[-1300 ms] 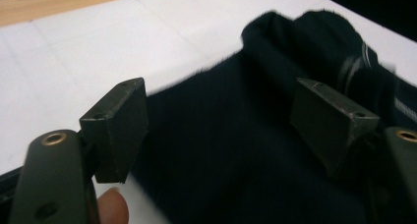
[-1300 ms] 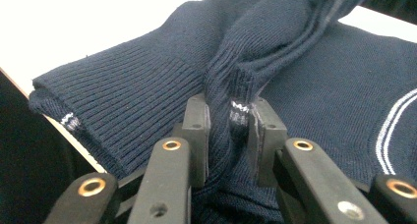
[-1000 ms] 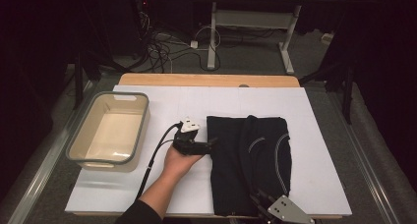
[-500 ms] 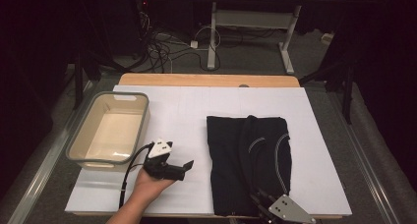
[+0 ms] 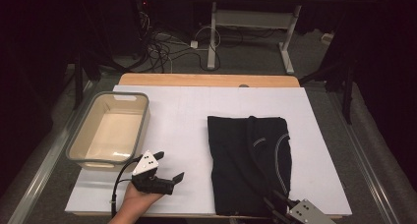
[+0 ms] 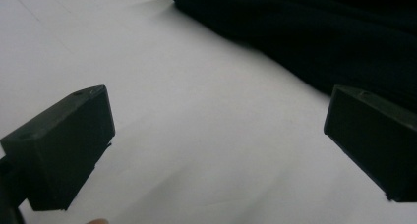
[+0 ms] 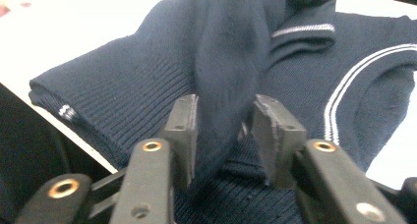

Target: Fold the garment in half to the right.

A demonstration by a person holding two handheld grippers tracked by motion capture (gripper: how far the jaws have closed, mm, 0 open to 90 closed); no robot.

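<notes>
A dark navy knit garment (image 5: 248, 160) with thin white stripes lies folded on the right half of the white tabletop (image 5: 187, 116). My left gripper (image 5: 168, 166) hovers near the front edge, left of the garment (image 6: 305, 32) and apart from it. In its own view the left gripper (image 6: 216, 116) is wide open over bare table. My right gripper (image 5: 275, 202) is at the garment's front right corner. Its jaws have just been opening. In its own view the right gripper (image 7: 223, 121) has a raised fold of the garment (image 7: 147, 71) standing loosely between the pads.
A shallow grey-rimmed bin (image 5: 81, 150) stands at the left of the table, close to my left hand. A wooden strip (image 5: 206, 79) runs along the far edge. Behind it, cables (image 5: 162, 42) lie on the floor by a desk frame (image 5: 246, 22).
My left gripper has let go of the garment's left edge and moved left and toward the front edge. The right gripper has stayed at the front right corner.
</notes>
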